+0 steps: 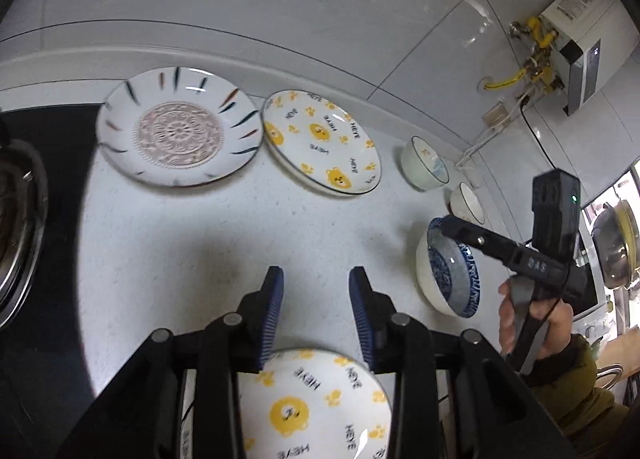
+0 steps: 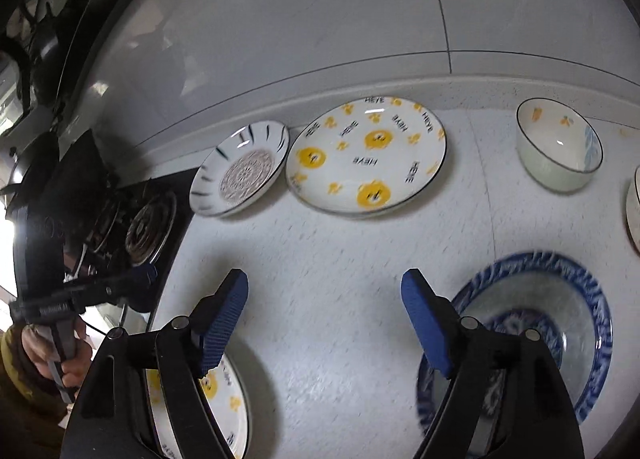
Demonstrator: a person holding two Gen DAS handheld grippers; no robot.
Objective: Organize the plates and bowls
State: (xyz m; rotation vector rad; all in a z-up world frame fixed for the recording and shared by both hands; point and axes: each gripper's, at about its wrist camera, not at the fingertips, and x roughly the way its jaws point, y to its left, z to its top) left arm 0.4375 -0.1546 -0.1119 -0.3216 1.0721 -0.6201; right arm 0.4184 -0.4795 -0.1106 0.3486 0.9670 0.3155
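Near bear plate (image 1: 316, 403) is lying under my empty, parted left jaws; I'm approaching its rim squarely.

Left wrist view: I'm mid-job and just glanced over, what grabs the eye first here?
Two big plates by the back wall: a striped plate with a pink medallion next to the stove, and a yellow bear plate just right of it. A matching second bear plate lies directly under the open left gripper. To the right, the open right gripper hangs beside the blue-patterned bowl, with two small bowls behind it.
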